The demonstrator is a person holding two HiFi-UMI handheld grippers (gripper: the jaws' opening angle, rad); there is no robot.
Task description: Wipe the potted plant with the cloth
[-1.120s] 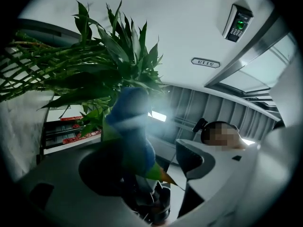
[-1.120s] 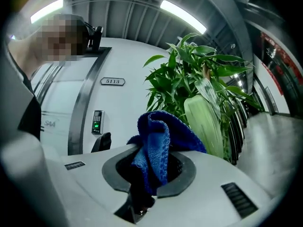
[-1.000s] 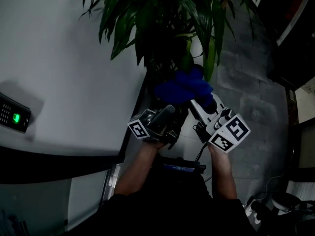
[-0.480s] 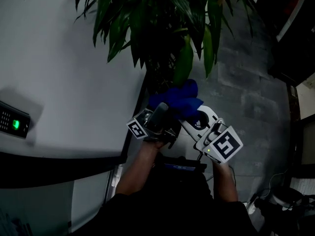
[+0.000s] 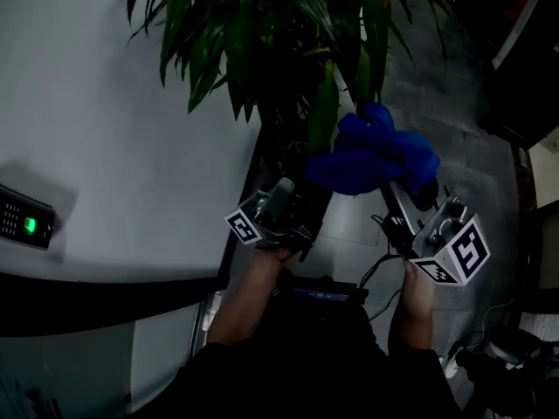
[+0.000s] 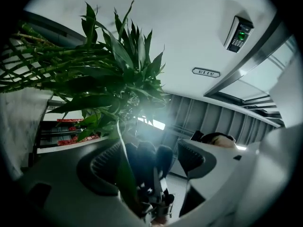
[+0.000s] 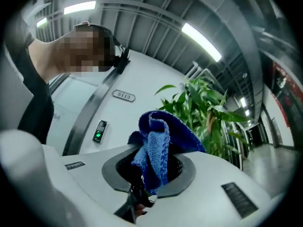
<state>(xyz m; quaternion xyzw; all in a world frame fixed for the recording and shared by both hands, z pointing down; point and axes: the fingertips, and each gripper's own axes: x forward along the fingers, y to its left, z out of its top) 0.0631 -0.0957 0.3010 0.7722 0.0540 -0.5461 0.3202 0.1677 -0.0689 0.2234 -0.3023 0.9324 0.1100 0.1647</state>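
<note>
Two grippers show in the head view, raised under the green, long-leaved potted plant (image 5: 288, 42), which stands beside a plain white wall (image 5: 105, 129) over a grey tiled floor (image 5: 437, 129). The right gripper (image 5: 403, 201) lifts a bunched blue knitted cloth (image 5: 371, 157) against the lowest hanging leaves. The left gripper (image 5: 281, 201) sits lower, near the wall's edge, well short of the cloth. The pot itself is lost in shadow.

The left gripper view looks up into the foliage. Its jaws stand wide apart, clamping nothing, though one narrow drooping leaf (image 6: 122, 169) crosses the gap close to one pad. A dark bluish shape beyond is too dim to name.

The right gripper view shows its jaws pressed together on the cloth, whose folds spill upward out of the grip, with the plant just behind.

The wipe looks barely begun. The leaves hang free with nothing steadying them, so a firm stroke would likely push them aside or crease them rather than clean them. The loose bunch could also snag on the leaves and drag out of the grip.
</note>
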